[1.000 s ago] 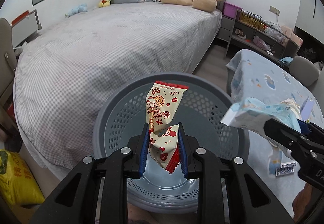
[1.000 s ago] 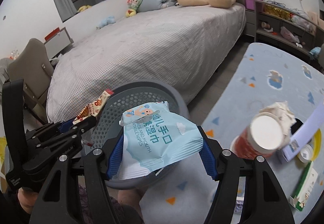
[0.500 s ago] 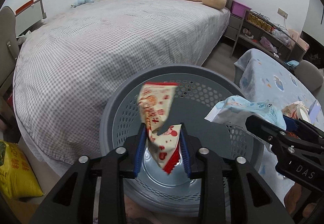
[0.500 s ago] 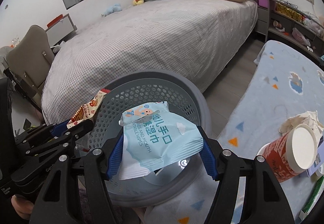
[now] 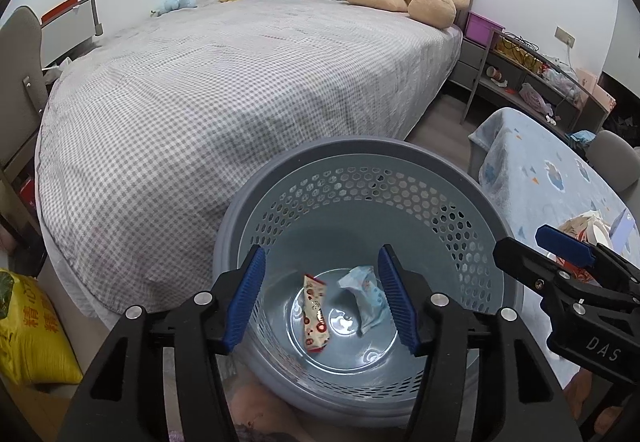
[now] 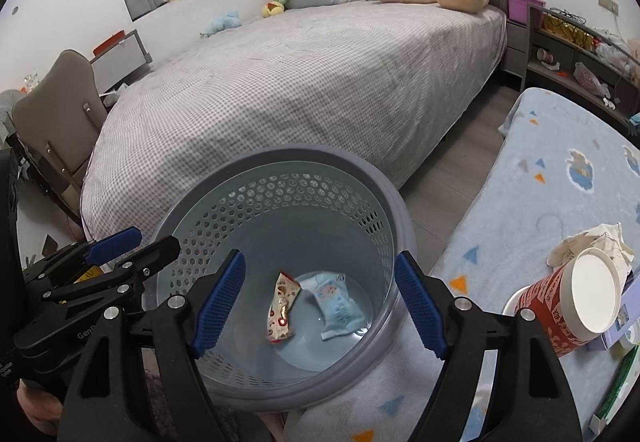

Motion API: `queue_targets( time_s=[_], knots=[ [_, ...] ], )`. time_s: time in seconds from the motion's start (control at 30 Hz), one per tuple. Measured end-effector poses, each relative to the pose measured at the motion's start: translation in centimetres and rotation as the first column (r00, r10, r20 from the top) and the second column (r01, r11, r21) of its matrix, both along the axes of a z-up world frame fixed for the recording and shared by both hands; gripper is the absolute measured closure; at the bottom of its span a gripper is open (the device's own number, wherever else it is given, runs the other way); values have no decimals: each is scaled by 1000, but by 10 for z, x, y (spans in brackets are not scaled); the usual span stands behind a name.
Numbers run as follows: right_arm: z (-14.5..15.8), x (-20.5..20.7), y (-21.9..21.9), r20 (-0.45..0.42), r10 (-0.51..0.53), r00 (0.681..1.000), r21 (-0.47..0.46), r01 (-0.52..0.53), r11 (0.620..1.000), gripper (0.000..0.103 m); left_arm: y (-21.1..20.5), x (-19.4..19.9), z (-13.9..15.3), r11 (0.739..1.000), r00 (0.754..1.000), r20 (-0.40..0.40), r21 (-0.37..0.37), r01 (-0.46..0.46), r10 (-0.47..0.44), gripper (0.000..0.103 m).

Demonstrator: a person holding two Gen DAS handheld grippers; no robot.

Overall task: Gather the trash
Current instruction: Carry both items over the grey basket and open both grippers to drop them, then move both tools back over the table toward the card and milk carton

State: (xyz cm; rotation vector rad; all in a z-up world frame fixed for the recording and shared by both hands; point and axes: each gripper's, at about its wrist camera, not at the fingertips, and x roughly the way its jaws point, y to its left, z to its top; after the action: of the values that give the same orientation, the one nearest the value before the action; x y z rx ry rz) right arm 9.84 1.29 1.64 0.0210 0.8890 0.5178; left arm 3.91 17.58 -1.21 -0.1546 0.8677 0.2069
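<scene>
Left gripper (image 5: 322,294): jaws apart, empty, above grey basket (image 5: 400,158). Snack wrapper (image 5: 316,316) and wipes packet (image 5: 366,302) (just beside each other) lay on basket floor. Right gripper (image 6: 320,302): jaws apart, empty. Paper cup (image 6: 568,306) lay on desk (image 6: 560,194).

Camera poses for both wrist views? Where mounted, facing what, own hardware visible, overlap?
Left wrist: on the left tool, angled down into the grey perforated plastic basket; its open blue-padded fingers show, and the right tool at right.
Right wrist: on the right tool, same downward angle; its open fingers show, and the left tool at left.
Shared: basket, red-patterned snack wrapper, light blue wipes packet, bed.
</scene>
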Motion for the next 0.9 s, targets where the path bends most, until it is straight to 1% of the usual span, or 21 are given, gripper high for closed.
queue_targets(
  time_s=[0.23, 0.5, 0.9],
  knots=[
    [0, -3, 0, -2, -1, 1000, 0, 1, 1000, 27, 1, -2, 1, 1000, 1000, 2, 9, -7, 7, 45],
    [1, -7, -5, -6, -16, 1000, 4, 17, 1000, 26, 0, -5, 2, 1000, 1000, 9, 14, -10, 10, 41],
    [9, -20, -33, 1, -79, 997, -2, 79, 997, 23, -10, -7, 6, 1000, 1000, 21, 19, 16, -16, 40]
  ],
)
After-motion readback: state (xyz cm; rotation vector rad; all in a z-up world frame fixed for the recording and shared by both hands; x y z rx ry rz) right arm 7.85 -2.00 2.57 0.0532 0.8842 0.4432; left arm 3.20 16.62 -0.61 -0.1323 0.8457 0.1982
